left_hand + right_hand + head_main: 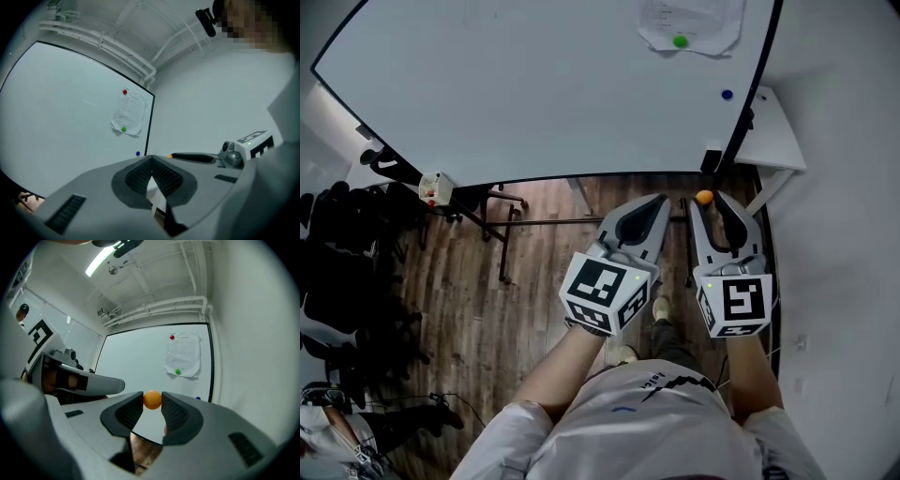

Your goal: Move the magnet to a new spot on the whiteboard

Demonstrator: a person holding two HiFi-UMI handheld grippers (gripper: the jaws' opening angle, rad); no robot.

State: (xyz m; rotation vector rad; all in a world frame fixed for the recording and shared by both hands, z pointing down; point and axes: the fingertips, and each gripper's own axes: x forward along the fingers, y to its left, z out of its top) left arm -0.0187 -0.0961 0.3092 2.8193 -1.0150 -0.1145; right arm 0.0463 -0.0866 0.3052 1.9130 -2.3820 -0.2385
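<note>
An orange magnet (153, 400) sits pinched between the tips of my right gripper (153, 401), which is shut on it and held off the whiteboard (534, 84). The head view shows the same orange magnet (704, 198) at the right gripper's (705, 200) tips, below the board's lower edge. My left gripper (664, 201) is shut with nothing in it, its tips (151, 160) meeting. It hangs just left of the right one. On the board a green magnet (680, 41) pins a sheet of paper (691, 22), and a blue magnet (727, 95) sits near the right frame. A red magnet (172, 337) holds the paper's top.
The whiteboard stands on a wheeled frame (502, 220) over a wood floor (469, 319). Black chairs (347, 253) crowd the left side. A white wall (844, 141) runs along the right, with a small white shelf (773, 136) beside the board's right edge.
</note>
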